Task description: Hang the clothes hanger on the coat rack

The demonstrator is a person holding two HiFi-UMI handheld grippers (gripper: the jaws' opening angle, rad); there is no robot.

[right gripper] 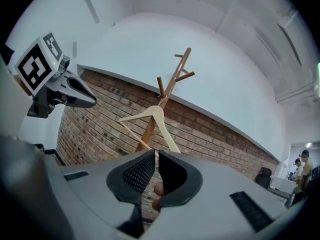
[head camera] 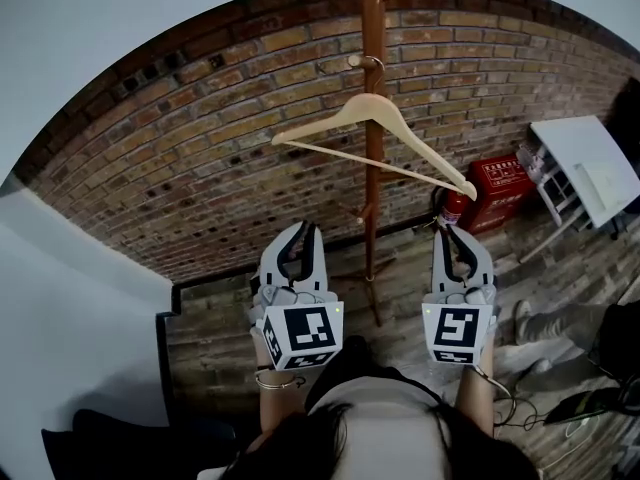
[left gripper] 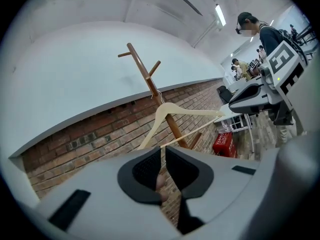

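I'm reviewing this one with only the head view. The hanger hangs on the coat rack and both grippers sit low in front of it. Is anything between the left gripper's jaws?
Observer: No. In the left gripper view, the left gripper has its jaws nearly together, with only a thin slit between them and nothing in it. The hanger hangs well beyond.
Operator: And the right one?
Observer: The right gripper looks the same in its own view: a thin slit, empty.
Operator: Is anyone else around?
Observer: Yes. The left gripper view shows a person standing at the far right, with more people farther back.
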